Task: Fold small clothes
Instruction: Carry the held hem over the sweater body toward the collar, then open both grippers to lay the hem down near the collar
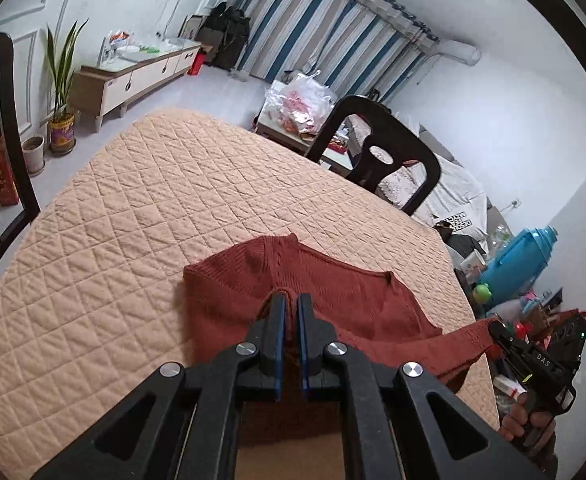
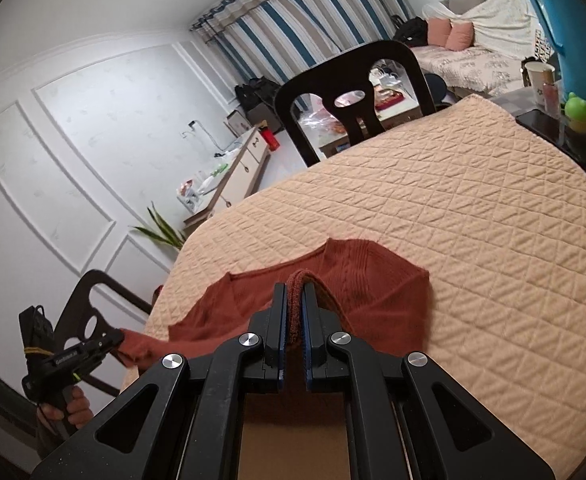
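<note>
The left gripper (image 1: 289, 300) is clenched on an edge of the rust-red ribbed knit sweater (image 1: 333, 296), a fold of the knit pinched between its blue pads. The right gripper (image 2: 294, 292) likewise clamps a doubled strip of the same garment. The sweater lies ahead of both tools on the peach quilted table cover (image 1: 153, 208), its near part lifted off it. A black chair (image 2: 353, 92) stands beyond the table.
</note>
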Available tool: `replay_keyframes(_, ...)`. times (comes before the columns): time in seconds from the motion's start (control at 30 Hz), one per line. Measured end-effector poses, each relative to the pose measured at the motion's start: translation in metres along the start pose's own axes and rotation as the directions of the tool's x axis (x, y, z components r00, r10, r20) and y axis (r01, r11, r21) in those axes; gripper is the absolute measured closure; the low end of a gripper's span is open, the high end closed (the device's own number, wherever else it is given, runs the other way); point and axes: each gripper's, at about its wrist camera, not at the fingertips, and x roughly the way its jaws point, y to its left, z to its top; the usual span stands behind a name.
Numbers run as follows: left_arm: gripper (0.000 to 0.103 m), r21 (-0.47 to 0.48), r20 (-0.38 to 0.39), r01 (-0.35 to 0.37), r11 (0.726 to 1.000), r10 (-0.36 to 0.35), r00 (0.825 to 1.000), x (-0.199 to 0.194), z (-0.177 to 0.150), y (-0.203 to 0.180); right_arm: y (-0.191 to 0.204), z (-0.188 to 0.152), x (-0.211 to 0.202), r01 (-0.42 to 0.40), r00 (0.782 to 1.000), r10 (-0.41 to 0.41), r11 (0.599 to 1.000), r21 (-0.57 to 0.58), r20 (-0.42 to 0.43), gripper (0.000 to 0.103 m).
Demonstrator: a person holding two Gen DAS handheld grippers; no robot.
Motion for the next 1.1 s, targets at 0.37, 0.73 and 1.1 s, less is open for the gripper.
replay_keyframes(0.37,0.095,-0.087,-0.079,-0.082,0.993,0.075,0.994,0.06,0.019,0.022,-0.027,0.019,0.062,0.038,0.995,-0.031,0.996,0.079,-0.096,0.097)
replay_keyframes(0.73,0.095,-0.127,-0.114,-0.127,0.984,0.113,0.987,0.087,0.018,0.039,-0.044,0.017,0.095,0.09,0.986,-0.07,0.987,0.13,-0.153,0.096)
replay_keyframes(1.1,0.066,-0.085,-0.079,-0.137,0.987,0.13,0.988,0.08,0.021,0.037,-0.031,0.022,0.086,0.157,0.985,-0.152,0.986,0.06,-0.077,0.085)
